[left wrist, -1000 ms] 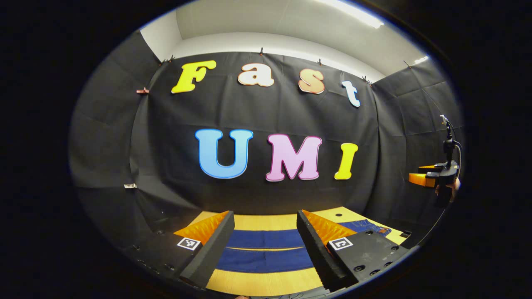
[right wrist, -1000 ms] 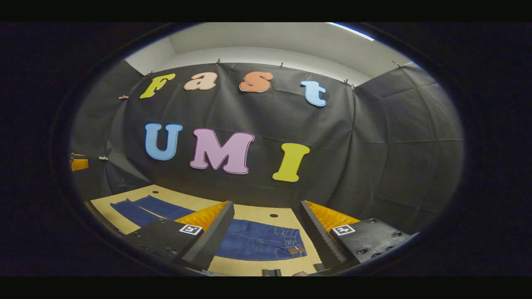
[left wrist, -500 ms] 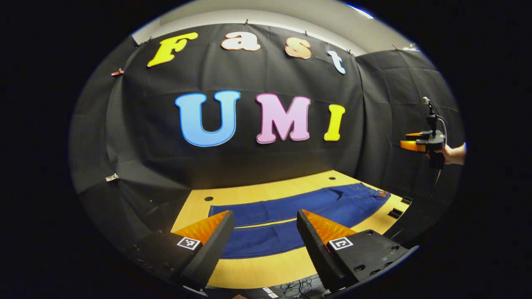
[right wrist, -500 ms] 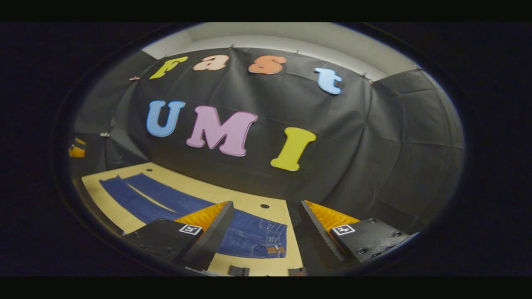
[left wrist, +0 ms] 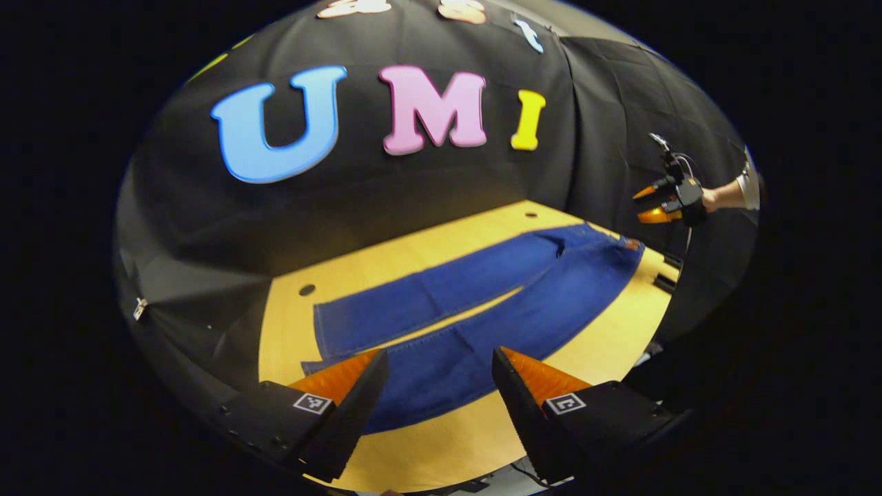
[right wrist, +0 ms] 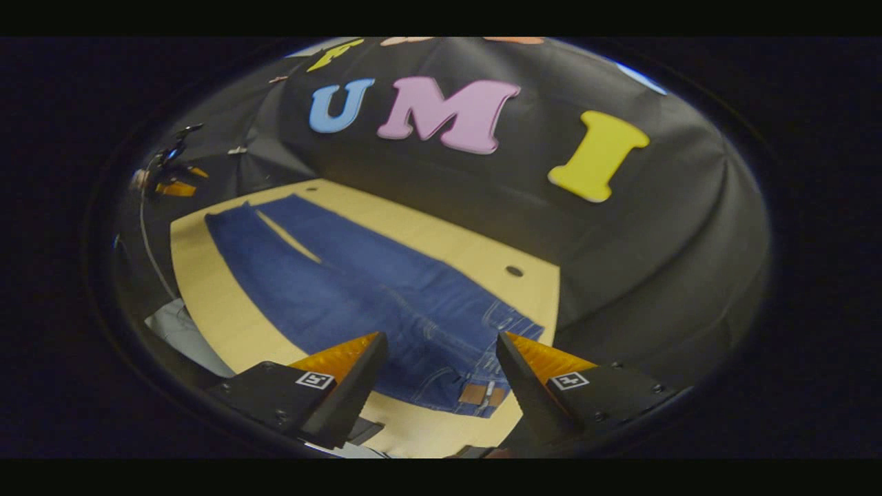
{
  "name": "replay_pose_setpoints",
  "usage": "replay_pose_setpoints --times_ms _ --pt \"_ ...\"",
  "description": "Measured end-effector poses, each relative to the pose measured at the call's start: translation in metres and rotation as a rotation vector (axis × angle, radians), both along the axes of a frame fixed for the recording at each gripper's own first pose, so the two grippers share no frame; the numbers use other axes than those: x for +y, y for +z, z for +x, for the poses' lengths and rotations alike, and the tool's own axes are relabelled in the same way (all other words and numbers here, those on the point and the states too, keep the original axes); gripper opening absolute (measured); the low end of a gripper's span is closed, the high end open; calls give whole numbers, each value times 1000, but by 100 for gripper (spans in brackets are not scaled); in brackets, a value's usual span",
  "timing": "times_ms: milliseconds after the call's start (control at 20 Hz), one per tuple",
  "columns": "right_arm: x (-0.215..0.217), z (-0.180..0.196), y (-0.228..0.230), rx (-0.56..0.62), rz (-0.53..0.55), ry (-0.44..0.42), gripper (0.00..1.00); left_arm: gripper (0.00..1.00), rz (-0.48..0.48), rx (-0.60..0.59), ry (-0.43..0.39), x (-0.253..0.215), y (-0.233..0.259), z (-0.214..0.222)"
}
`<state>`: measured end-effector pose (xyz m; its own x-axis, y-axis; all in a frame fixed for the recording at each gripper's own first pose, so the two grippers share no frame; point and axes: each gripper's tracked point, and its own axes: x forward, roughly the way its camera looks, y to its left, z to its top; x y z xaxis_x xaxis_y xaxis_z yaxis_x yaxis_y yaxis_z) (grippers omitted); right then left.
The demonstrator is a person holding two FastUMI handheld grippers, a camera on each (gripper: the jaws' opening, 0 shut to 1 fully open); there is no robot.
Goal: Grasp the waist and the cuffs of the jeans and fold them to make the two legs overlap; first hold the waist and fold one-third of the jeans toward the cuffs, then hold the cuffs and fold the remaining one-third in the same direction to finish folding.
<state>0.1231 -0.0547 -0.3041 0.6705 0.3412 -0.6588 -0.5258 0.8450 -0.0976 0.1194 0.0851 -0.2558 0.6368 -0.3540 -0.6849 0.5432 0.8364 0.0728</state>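
Blue jeans (left wrist: 482,310) lie flat on the wooden table (left wrist: 441,448), legs spread apart in a narrow V. In the left gripper view the cuffs lie near me and the waist is far right. My left gripper (left wrist: 437,386) hangs open above the nearer leg's cuff end. In the right gripper view the jeans (right wrist: 358,289) run from the waist near me to the cuffs far left. My right gripper (right wrist: 441,379) is open above the waist with its leather patch (right wrist: 473,394). The right gripper (left wrist: 658,203), held by a hand, also shows far right in the left gripper view.
Black cloth walls close the table at the back and sides. Round holes (left wrist: 307,290) (right wrist: 514,271) sit in the tabletop near the far edge. Bare wood borders the jeans on the near side. The left gripper (right wrist: 169,179) appears small at the far left of the right gripper view.
Both grippers have tilted downward and moved over the table, so much more of the jeans and tabletop is now in sight. Both stay open.
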Motion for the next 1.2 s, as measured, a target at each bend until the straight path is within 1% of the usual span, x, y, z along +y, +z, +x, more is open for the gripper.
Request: replay_pose_setpoints --times_ms 100,150,250,300,350,450,650,750,800,850,900,950,1000,1050,1100,1150,1200 --pt "-3 -7 -42 154 -57 71 96 97 87 104 -74 9 -35 9" --pt "-5 -9 -59 203 -81 106 98 97 123 161 -122 10 -51 9" --pt "-5 -17 -83 298 -114 173 98 97 199 284 -213 15 -85 5" --pt "-5 -23 -96 346 -126 202 98 98 245 336 -249 25 -103 4" --pt "-6 -27 -105 385 -136 238 98 98 290 373 -274 34 -116 8" --pt "-14 -36 -119 454 -171 292 97 98 343 451 -315 46 -135 5" --pt "-24 -51 -135 565 -205 344 97 98 452 602 -419 77 -159 -16" --pt "-25 -55 -140 605 -226 360 98 98 491 626 -420 92 -171 -12" --pt "-26 -53 -145 611 -246 365 98 98 501 628 -399 98 -178 -8" --pt "-27 -54 -150 626 -266 369 96 98 475 660 -384 98 -184 -10" --pt "-28 -55 -152 634 -285 374 98 100 463 661 -376 98 -187 -6" --pt "-26 -52 -146 637 -279 375 96 92 462 665 -370 99 -182 -11" --pt "-29 -52 -153 645 -291 358 97 96 472 674 -378 100 -183 -13" --pt "-28 -49 -153 651 -287 334 98 97 482 674 -380 100 -179 -12" --pt "-30 -46 -156 662 -289 292 91 94 490 666 -369 99 -179 -10" --pt "-31 -43 -152 671 -288 247 80 72 496 653 -350 97 -181 -7" --pt "-30 -30 -153 643 -282 208 68 50 517 637 -348 97 -183 -4"
